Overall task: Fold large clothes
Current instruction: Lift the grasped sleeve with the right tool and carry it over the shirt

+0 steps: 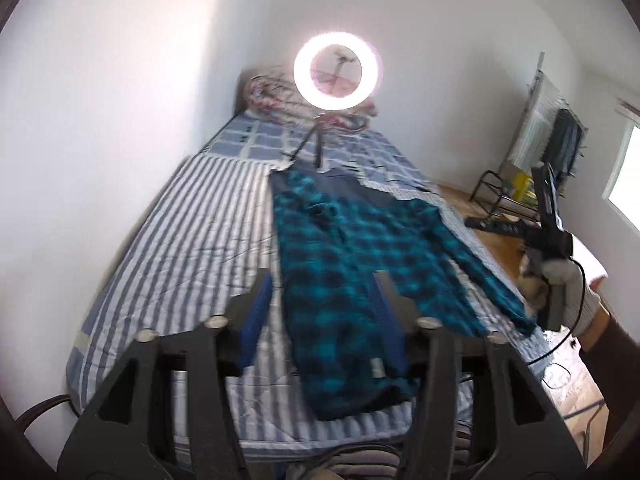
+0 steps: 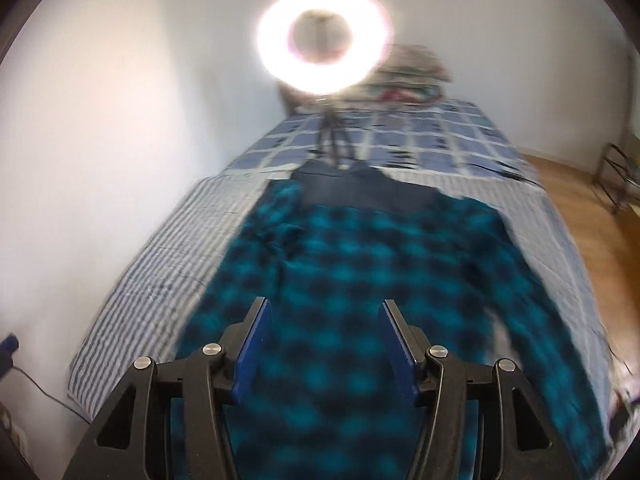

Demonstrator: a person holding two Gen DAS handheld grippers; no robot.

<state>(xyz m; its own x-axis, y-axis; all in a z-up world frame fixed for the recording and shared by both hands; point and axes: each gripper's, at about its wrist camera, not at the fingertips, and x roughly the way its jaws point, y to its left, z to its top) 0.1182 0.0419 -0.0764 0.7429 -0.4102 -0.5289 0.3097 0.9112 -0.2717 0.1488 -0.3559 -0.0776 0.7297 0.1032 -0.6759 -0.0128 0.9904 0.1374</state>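
Plainly, the teal-and-black checked shirt [image 2: 360,280] lay spread on the bed [image 2: 168,240], and the next move turned on how it ran away from the two tools. In the right wrist view its long axis ran from 6 o'clock up to 12 o'clock, hem end nearest and collar end far off, by a dark folded cloth [image 2: 360,194]. The right hand-held gripper [image 2: 324,340] hung directly above the lower body of the shirt, jaws parted with nothing between the blue pads; I judged this hand the nearer one to the fabric.

In the left wrist view the shirt [image 1: 344,264] leaned from 6 o'clock toward 11 o'clock, with one long sleeve [image 1: 480,276] trailing out toward 4 o'clock near the bed's edge. The left hand-held gripper [image 1: 324,312] was also parted and empty, above the hem. A gloved hand [image 1: 568,284] showed at 3 o'clock.

The shirt looked soft, rumpled near the collar, and blurred. A ring light [image 1: 338,70] glared at 12 o'clock.
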